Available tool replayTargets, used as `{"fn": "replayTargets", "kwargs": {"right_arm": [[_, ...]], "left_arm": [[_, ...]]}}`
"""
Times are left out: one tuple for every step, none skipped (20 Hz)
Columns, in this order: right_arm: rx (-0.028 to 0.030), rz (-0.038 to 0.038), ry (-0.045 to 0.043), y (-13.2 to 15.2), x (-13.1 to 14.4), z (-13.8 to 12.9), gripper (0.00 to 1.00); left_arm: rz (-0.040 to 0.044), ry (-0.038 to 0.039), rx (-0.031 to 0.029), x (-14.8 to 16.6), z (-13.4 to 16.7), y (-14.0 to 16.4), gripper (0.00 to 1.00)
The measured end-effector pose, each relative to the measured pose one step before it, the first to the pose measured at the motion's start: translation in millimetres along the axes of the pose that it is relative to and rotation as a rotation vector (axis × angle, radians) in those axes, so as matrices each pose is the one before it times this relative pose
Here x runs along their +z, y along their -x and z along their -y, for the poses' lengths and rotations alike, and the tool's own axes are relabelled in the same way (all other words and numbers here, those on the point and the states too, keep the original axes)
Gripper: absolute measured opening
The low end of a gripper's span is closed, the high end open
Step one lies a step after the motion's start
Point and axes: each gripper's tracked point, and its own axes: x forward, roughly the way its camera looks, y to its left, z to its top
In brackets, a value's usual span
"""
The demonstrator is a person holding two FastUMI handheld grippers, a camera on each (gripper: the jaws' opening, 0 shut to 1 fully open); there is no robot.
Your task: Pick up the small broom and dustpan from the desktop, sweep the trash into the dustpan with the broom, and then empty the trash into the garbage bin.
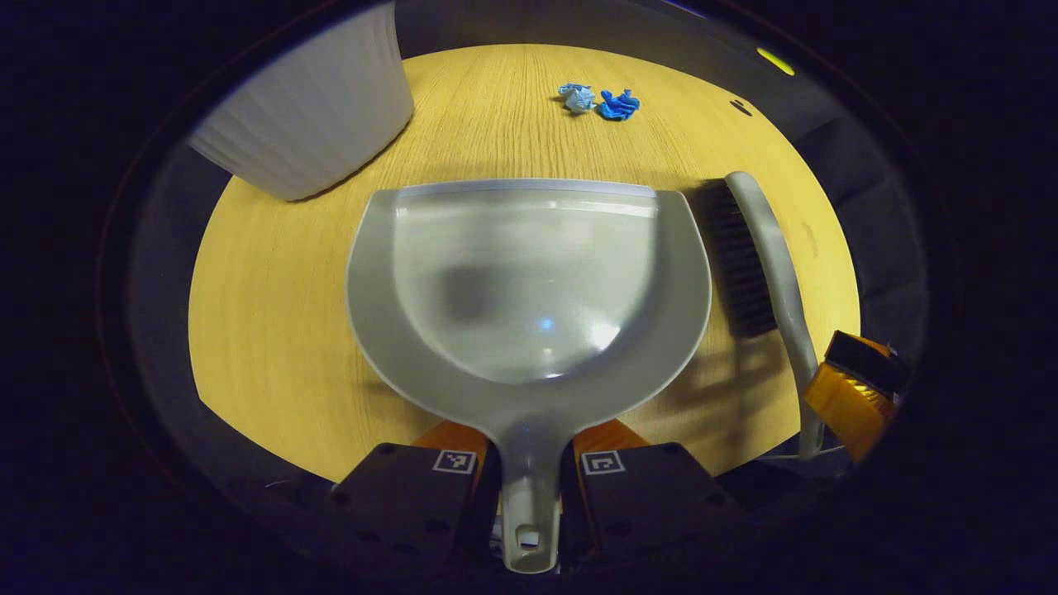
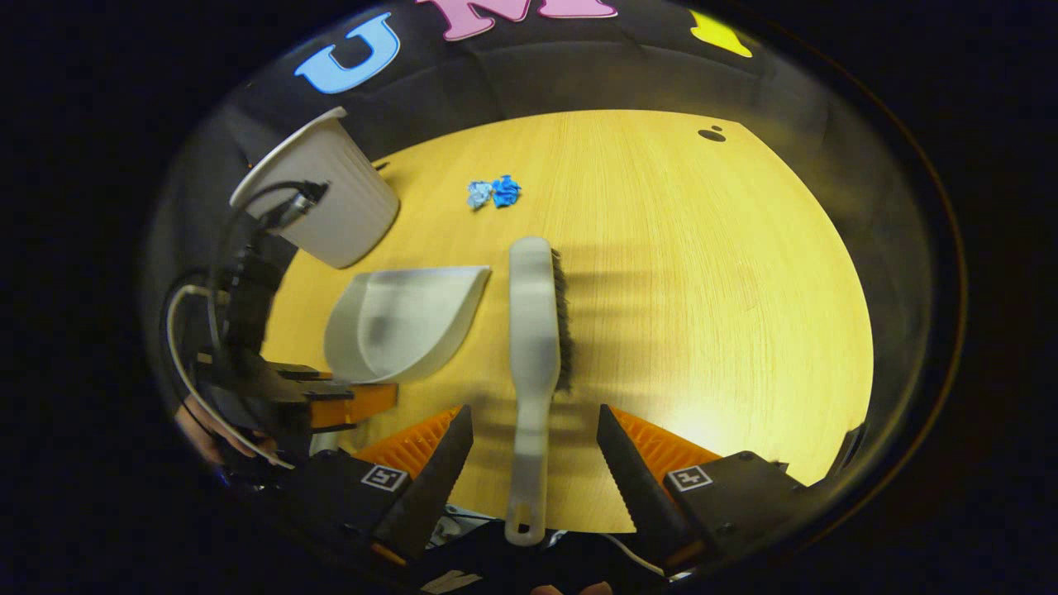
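Here the left gripper has its fingers pressed against either side of the dustpan handle, gripping it. The pan lies flat on the wooden worktop, its open edge facing away from the gripper. Beyond it, two crumpled blue scraps of trash sit touching each other on the wood. A white ribbed bin stands near the pan's far left corner. The broom lies just beside the pan on its right, bristles turned toward the pan.

In the right gripper view, the right gripper has its fingers spread wide on both sides of the broom handle, a clear gap on each side, so they are not gripping it. The broom lies on the worktop, its head toward the trash. The dustpan, the left gripper and the bin show to the left.
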Motion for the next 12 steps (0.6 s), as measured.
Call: {"fn": "replayTargets", "kwargs": {"right_arm": [[-0.00464,-0.02115,0.01176,-5.26,-1.98,-0.52,0.98],[-0.01125,-0.03552,0.00942,-6.52,-4.31,0.80,0.98],[-0.00044,-0.02803,0.01147,-5.94,-2.01,-0.49,0.98],[-0.01321,-0.03241,0.01600,-8.35,-1.65,0.66,0.98],[-0.01073,-0.03498,0.01162,-5.86,-2.28,1.94,0.98],[-0.00654,-0.02717,0.00506,-6.00,-1.98,-0.31,0.98],[-0.00110,-0.02622,-0.01597,-4.57,1.02,-1.80,0.97],[0.01025,-0.02481,-0.02087,-6.09,0.69,-3.53,0.97],[0.00721,-0.02833,-0.02297,-3.84,0.17,-2.57,0.96],[-0.00890,-0.03160,-0.00786,-1.11,0.37,2.67,0.89],[0.03502,0.00247,-0.01699,-3.33,6.61,-5.79,0.77],[0.01593,-0.03000,-0.00599,-3.48,0.68,-2.66,0.47]], "left_arm": [[0.00675,0.01167,-0.00469,-0.74,-0.09,0.21,0.30],[-0.00023,0.01115,0.00615,-0.81,0.08,0.51,0.30],[-0.01320,0.00467,0.00899,-3.18,-0.46,-0.80,0.30],[-0.00168,-0.01561,0.00747,1.04,0.85,-0.89,0.30],[-0.00108,-0.01686,0.00618,-1.04,-0.23,0.31,0.30],[0.00320,-0.01379,0.00404,-0.17,0.01,0.73,0.30],[0.00299,-0.00871,0.00119,0.28,0.12,-1.66,0.30],[0.00398,-0.00393,-0.00072,-0.16,0.11,-0.08,0.30],[0.00429,-0.00013,-0.00021,-0.57,0.14,-0.04,0.30],[-0.00109,0.00596,0.00091,-1.06,0.19,0.22,0.30],[-0.00292,0.00665,0.00203,-0.55,0.15,0.50,0.30],[0.00035,0.00490,-0.00073,-0.01,0.18,0.49,0.30]]}}
